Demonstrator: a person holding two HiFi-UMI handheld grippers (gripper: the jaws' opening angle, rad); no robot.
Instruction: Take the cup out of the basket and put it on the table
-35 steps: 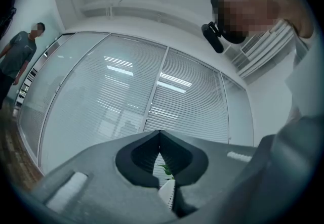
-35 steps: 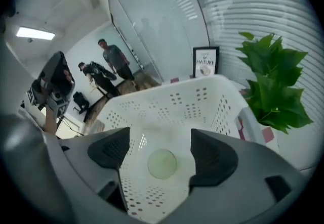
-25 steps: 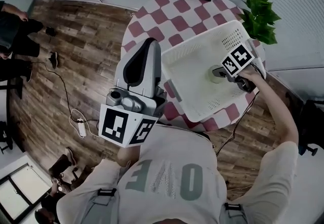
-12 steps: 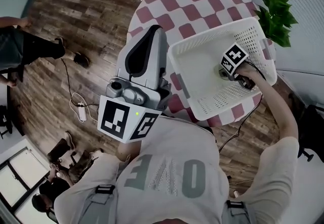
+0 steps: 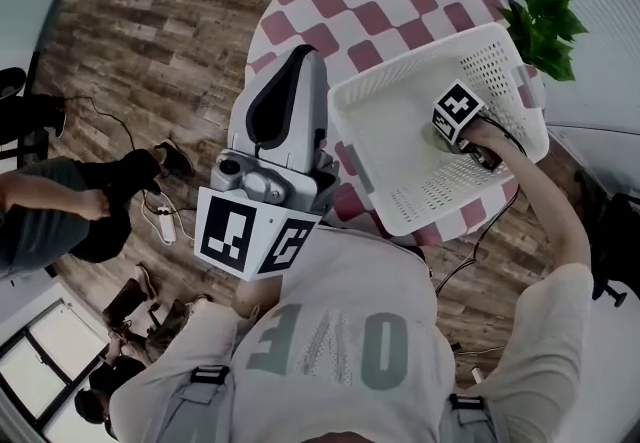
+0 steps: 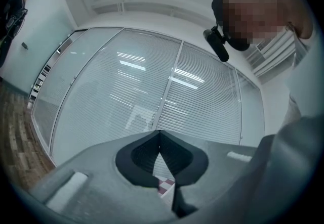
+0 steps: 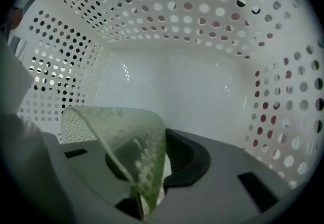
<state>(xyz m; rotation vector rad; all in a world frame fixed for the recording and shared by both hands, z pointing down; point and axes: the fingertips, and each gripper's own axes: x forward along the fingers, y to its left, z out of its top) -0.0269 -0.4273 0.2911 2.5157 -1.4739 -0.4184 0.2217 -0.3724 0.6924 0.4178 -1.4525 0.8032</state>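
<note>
Cup (image 7: 121, 137) between closing right tool (image 7: 152, 167) jaws, hidden from head view.

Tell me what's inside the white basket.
The translucent green cup, with the right gripper closing its jaws on the wall. In the head view the gripper covers the cup and the basket floor beneath.
</note>
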